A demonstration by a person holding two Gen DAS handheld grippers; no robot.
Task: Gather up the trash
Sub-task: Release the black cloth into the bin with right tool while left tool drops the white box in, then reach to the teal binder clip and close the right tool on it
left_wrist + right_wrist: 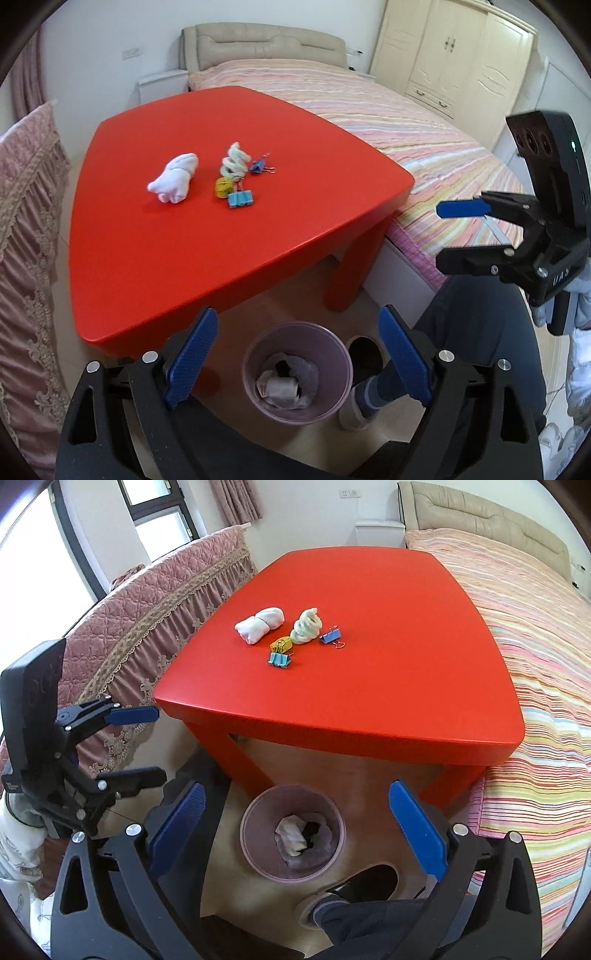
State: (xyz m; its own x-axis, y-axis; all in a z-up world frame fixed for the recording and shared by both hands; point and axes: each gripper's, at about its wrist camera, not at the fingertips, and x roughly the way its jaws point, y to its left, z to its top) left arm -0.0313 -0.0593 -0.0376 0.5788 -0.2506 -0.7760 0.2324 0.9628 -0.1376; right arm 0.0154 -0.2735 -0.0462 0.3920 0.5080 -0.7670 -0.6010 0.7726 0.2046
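Left gripper spread wide, nothing between its blue pads; it hangs over the purple trash bin, which stands on the wooden floor just off the near edge of the red table. Right gripper likewise spread wide and empty, also above the bin, beside the left one. Crumpled white paper lies at the bottom of the bin with something dark next to it; cannot tell what. On the table, towards the middle and well clear of every edge, a small cluster: rolled white sock on the side nearer the pink quilted cover; a pale green-white coiled tie just beside it; a yellow binder clip and light-blue binder clips on the side nearer the bin, touching each other; a dark-blue binder clip on the side nearer the striped bed. A person's dark-trousered leg and slippered foot stand just beside the bin.
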